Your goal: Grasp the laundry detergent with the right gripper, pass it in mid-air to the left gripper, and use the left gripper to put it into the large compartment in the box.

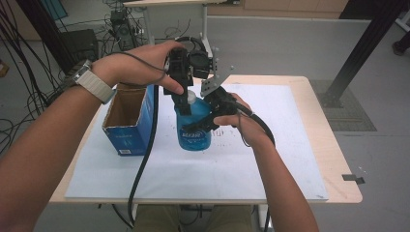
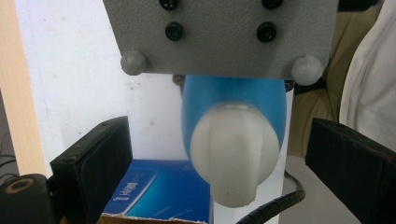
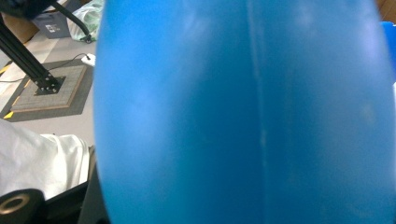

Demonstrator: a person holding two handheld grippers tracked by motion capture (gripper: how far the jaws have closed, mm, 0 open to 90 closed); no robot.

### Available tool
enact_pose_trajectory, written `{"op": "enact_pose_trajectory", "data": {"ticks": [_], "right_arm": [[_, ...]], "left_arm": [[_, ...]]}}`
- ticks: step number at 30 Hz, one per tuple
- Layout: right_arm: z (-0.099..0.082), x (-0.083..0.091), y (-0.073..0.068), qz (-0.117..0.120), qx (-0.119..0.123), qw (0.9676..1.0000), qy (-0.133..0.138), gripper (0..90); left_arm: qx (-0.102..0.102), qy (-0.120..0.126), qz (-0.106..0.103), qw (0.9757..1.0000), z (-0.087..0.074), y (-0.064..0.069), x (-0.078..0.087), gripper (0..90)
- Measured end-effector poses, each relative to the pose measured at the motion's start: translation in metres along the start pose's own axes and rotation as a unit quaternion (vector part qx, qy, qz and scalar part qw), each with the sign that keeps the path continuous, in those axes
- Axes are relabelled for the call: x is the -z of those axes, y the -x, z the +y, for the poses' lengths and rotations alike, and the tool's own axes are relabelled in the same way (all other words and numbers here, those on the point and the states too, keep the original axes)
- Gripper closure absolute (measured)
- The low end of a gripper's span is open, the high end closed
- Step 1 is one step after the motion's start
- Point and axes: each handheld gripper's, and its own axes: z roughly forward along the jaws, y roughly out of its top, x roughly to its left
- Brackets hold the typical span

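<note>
A blue bottle (image 1: 194,128) stood upright on the white surface (image 1: 270,159), the right gripper (image 1: 212,116) clamped on its side. The left gripper (image 1: 183,99) hung over its white cap (image 1: 191,96). An open blue box (image 1: 129,121) sat just beside it.

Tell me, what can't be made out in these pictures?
- Blue bottle: label print too small, partly behind the right gripper, high view.
- Box: inside in shadow, high view.
- Right gripper view: the bottle's body covers the fingers.
- White cap: lower edge blurred, left gripper view.
</note>
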Motion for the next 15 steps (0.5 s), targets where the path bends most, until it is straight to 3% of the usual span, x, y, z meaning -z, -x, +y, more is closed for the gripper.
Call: {"op": "enact_pose_trajectory", "data": {"ticks": [15], "right_arm": [[0.0004, 0.0006, -0.0011, 0.001, 0.003, 1.0, 0.0, 43.0]], "left_arm": [[-0.004, -0.003, 0.001, 1.0, 0.0014, -0.0005, -0.0026, 7.8]]}}
